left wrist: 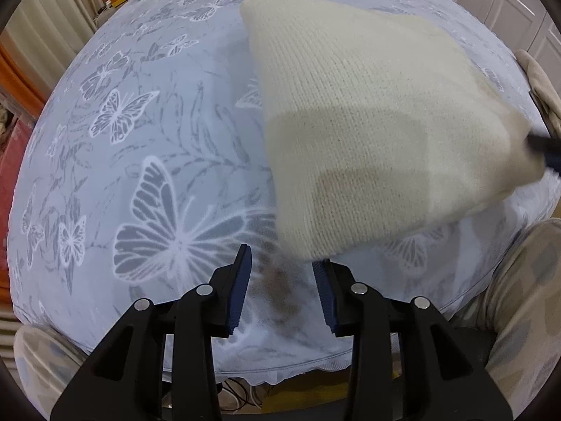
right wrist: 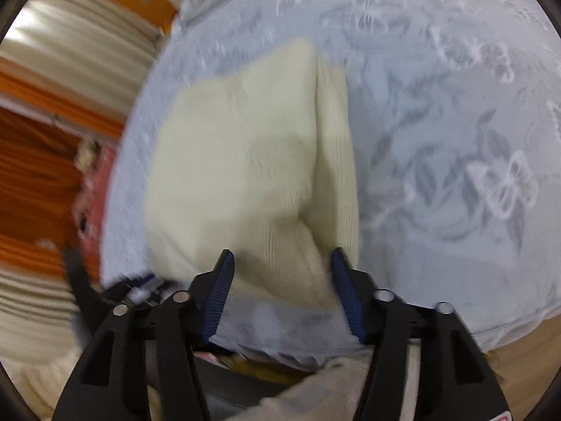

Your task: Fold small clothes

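**Cream knit half-turned over the butterfly bedspread**

I am working a cream knitted garment (left wrist: 368, 129), which is lying on the bed in front of me, its near edge just beyond my left gripper (left wrist: 282, 280) and its right-hand corner raised off the cover. In the right wrist view the knit (right wrist: 245, 175) is showing a long crease down its right side, one layer lapped over another, so I judge that I am in the middle of a fold rather than starting one.

My left gripper is standing with its jaws apart and nothing between them. My right gripper (right wrist: 282, 287) is also spread wide, the bunched corner of the knit sitting between the blue pads (right wrist: 219, 291) without being pinched, as far as the blur lets me tell.

Next, I think, I am needing to close on that corner, carry it across to meet the far edge, and lay it flat without dragging the lower layer.

The pale blue bedspread (left wrist: 140, 175) is printed with butterflies. Around it I am seeing cream curtains (right wrist: 87, 45), orange woodwork (right wrist: 35, 161) and white panelled doors (left wrist: 508, 3).
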### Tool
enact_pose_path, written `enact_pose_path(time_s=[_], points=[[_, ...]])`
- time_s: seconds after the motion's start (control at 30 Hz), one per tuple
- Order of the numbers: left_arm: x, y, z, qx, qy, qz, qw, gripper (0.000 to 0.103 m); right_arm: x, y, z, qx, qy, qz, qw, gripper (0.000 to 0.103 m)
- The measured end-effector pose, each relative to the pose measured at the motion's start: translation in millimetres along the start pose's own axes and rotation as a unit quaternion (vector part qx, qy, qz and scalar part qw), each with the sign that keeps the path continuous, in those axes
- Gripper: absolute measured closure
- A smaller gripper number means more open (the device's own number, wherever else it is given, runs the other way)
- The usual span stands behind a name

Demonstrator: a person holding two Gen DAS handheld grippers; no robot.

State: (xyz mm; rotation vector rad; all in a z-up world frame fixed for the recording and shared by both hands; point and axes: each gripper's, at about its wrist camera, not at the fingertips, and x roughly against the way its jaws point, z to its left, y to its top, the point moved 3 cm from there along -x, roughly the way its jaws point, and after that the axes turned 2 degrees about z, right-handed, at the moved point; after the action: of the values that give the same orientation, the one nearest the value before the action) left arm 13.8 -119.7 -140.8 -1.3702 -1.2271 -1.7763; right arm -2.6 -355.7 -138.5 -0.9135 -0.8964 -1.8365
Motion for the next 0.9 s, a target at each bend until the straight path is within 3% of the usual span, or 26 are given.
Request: enact_pose_path(time_s=[0.13,0.2,0.27,0.37,0.47,0.53,0.67,0.7,0.77,0.8,0.9], points=[[-2,3,1,0.006,0.001,0.009,0.9999,0.065,20,-3,-23,-0.052,-0.006,-0.028,0.998,0.093],[-5,4,4,0.009,0.003,0.014,0.9999,0.058,1,-7,-36,-0.067,-0.017,0.013,0.998,0.093],[-8,2,3,0.006,0.008,0.015,0.9998,0.058,-10,-10,-29,-0.046,-0.032,0.030,0.998,0.092],[4,-1,0,-0.008,0.015,0.002,0.9999,0.059,19,-9,-15,-0.045,-0.023,-0.016,0.999,0.081],[36,-8,-2,-0.037,0.009,-0.038,0.9986,0.060,57,0,-2,-0.044,-0.038,-0.094,0.994,0.081],[57,-10,-3,-0.040,0.003,-0.059,0.9974,0.058,69,13,19,-0.022,-0.005,-0.116,0.993,0.081],[81,5,-14,-0.033,-0.013,-0.089,0.9954,0.054,36,39,45,0.020,-0.007,-0.095,0.995,0.083],[82,12,-18,-0.031,-0.015,-0.092,0.9952,0.053,10,46,40,0.017,-0.025,-0.067,0.997,0.085],[83,22,-24,-0.032,-0.011,-0.095,0.9949,0.053,-39,52,28,0.016,-0.104,-0.015,0.994,0.103],[83,25,-27,-0.032,-0.011,-0.095,0.9949,0.053,-50,52,20,0.010,-0.098,-0.018,0.995,0.103],[84,32,-33,-0.037,-0.008,-0.095,0.9947,0.050,-26,56,23,-0.040,-0.068,-0.031,0.996,0.103]])
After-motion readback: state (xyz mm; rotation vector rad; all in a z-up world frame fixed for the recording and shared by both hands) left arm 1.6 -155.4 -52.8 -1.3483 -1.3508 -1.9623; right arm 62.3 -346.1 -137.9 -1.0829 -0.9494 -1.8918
